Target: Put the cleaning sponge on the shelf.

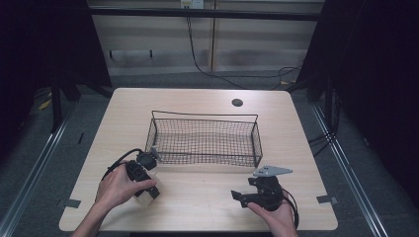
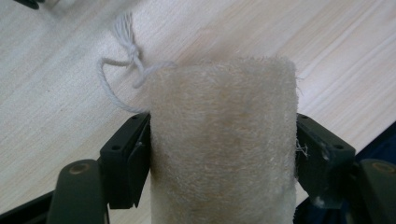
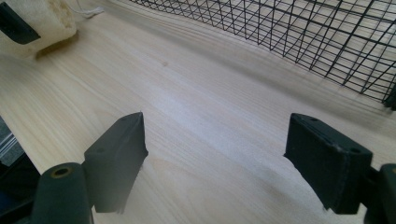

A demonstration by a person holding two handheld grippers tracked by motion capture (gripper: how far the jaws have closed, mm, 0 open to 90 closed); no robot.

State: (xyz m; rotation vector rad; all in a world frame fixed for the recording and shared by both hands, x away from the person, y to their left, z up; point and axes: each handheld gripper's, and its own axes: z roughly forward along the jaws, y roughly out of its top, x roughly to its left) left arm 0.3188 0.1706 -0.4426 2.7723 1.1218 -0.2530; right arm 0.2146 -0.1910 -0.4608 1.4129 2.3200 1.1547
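Meanwhile, on the pale wooden table (image 1: 197,101), left claw (image 2: 223,144) clamps a fuzzy roll (image 2: 223,140); right claw (image 3: 212,163) gapes.

My left hand (image 1: 118,186) holds the left claw (image 2: 223,154) low at the bench's near left, its jaws clamped on both sides of a fuzzy cream roll (image 2: 223,140). My right hand (image 1: 275,213) holds the right claw (image 3: 215,154) near right, jaws spread wide.

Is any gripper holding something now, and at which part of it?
The left gripper clamps the beige fuzzy roll across its two long sides. The right gripper is open and empty.
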